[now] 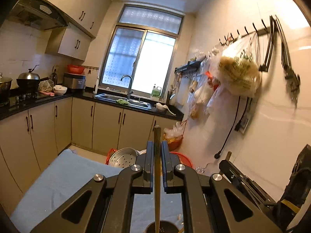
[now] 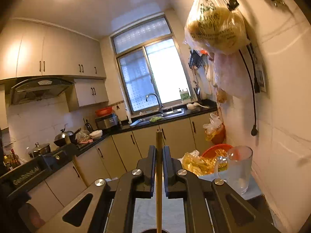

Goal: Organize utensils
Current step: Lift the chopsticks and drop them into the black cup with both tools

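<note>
Each gripper, left gripper [image 1: 157,145] and right gripper [image 2: 159,151], is clamped on a wooden-handled utensil: a perforated skimmer [image 1: 157,174] and another handle [image 2: 159,174]. Both handles look stiff and light, best held mid-handle.

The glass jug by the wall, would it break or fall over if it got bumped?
Probably yes. The glass jug looks thin, clear and empty, so likely light and fragile. It is tall and stands near the edge of the blue cloth, so a knock might tip it.
</note>
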Demonstrator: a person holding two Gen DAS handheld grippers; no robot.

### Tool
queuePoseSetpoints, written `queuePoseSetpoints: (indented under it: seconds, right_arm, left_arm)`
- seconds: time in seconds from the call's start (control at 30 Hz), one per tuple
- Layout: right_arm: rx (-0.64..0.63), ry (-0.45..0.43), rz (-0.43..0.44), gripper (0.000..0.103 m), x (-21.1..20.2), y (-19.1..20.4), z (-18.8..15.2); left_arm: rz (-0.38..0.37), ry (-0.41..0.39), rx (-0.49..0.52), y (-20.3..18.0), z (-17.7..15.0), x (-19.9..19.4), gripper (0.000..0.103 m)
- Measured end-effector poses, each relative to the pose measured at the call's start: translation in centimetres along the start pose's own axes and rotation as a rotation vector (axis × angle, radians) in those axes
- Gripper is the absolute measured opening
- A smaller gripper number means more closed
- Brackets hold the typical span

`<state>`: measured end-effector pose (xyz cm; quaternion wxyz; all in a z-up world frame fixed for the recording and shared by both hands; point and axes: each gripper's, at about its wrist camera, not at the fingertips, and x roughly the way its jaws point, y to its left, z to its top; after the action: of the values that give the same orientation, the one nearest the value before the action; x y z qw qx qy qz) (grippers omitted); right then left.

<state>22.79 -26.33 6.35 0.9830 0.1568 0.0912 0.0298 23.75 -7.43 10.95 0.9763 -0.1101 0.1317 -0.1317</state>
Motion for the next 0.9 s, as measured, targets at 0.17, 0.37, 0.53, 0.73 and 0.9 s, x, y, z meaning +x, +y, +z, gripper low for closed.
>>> queuePoseSetpoints:
  seconds: [0.17, 0.37, 0.53, 0.73, 0.9]
  right_arm:
    - [0.017, 0.048, 0.000, 0.008, 1.2, -1.2, -2.1]
    - [0.022, 0.107, 0.014, 0.008, 1.7, -1.5, -4.6]
    - [0.034, 0.138, 0.028, 0.010, 1.8, -2.0, -5.9]
    - [0.048, 0.153, 0.038, 0.011, 1.6, -2.7, -6.2]
    - [0.055, 0.154, 0.047, 0.030, 0.2, -2.7, -5.9]
  left_arm:
    - [0.004, 0.033, 0.003, 0.7, -2.6, 0.8, 0.007]
    - [0.010, 0.101, 0.034, 0.2, -4.2, 1.5, 0.007]
    - [0.012, 0.143, 0.067, 0.0, -5.5, 1.6, 0.007]
    - [0.004, 0.186, 0.046, 0.5, -6.2, 1.5, 0.014]
    - [-0.006, 0.175, 0.035, 0.5, -5.5, -0.4, 0.058]
